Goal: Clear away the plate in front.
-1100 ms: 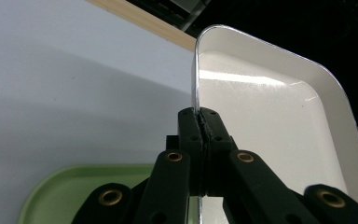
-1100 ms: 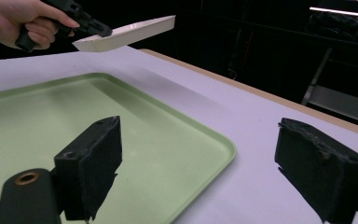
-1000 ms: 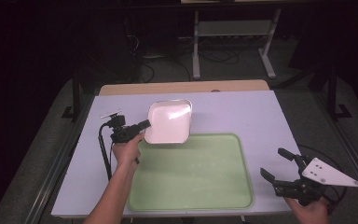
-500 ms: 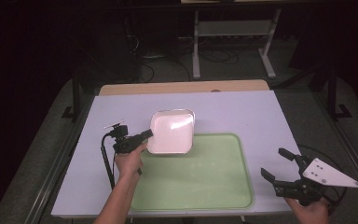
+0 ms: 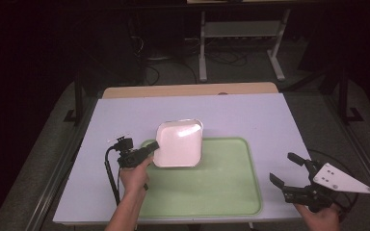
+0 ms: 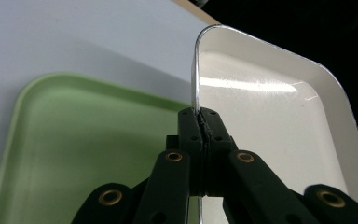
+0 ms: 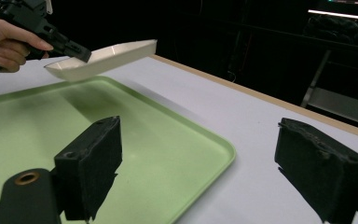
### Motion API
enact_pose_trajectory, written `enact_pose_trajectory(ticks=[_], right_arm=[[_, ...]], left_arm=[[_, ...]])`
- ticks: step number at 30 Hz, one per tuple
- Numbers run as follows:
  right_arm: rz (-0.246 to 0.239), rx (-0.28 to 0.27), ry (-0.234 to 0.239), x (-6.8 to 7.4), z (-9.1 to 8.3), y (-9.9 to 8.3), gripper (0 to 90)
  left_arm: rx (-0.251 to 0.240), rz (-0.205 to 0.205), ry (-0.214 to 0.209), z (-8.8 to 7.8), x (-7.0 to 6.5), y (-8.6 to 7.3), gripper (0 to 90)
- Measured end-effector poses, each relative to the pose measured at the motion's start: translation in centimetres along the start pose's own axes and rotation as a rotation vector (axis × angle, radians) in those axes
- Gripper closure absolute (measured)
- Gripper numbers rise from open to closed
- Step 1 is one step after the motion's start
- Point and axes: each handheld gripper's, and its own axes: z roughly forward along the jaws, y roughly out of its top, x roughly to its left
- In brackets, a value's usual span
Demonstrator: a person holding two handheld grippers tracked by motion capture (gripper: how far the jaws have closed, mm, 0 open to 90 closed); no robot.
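**White dish carried over tray corner, pinched by one rim**

Left gripper (image 5: pixel 147 150) clamped tight on the rim of the white dish (image 5: pixel 179 144), jaws meeting on that thin edge in the left gripper view (image 6: pixel 200 122). Dish held clear of the surface, tilted, hanging over the far-left corner of the green tray (image 5: pixel 212 192), at roughly 11 o'clock from the tray's middle. Seen from the right gripper view as well: dish (image 7: pixel 107 56) lifted above the tray (image 7: pixel 135 140), far edge raised. Right gripper (image 5: pixel 289 169) parked at 4 o'clock on the table (image 5: pixel 270 115), just off the tray's right edge, jaws spread wide, nothing between them.

Risks, as judged from here:
- Narrow pinch on a smooth, glossy rim; likely to pivot or slip out if swung or lowered fast.
- Tilt may bring the low near edge down first, catching the tray's raised lip and twisting the dish in the grip.
- Release from any height: clatter or a skid across the slick tray.
- No second support; the far gripper too distant to steady anything.

Hard to make out:
- Underside of the dish and its gap above the tray.
- Depth of jaw bite on the rim, masked by the jaws themselves.
- Near part of the dish cut off at the bottom of the left gripper view.
- Room beyond the table too dark to read.
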Motion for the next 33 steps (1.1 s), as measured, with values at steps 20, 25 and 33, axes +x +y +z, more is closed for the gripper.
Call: enact_pose_trajectory(ticks=[20, 25, 33], right_arm=[[-0.001, 0.004, 0.007, 0.1, 0.1, -0.1, 13.9], [-0.002, 0.004, 0.009, 0.1, 0.1, 0.0, 13.9], [-0.003, 0.004, 0.01, 0.1, 0.1, 0.0, 13.9]], left_arm=[[0.001, -0.021, 0.031, -0.9, -0.5, -3.5, 88.8], [-0.001, -0.006, 0.063, -1.1, -0.7, -4.6, 88.8], [0.015, 0.004, 0.077, -1.0, -1.0, -5.6, 88.8]])
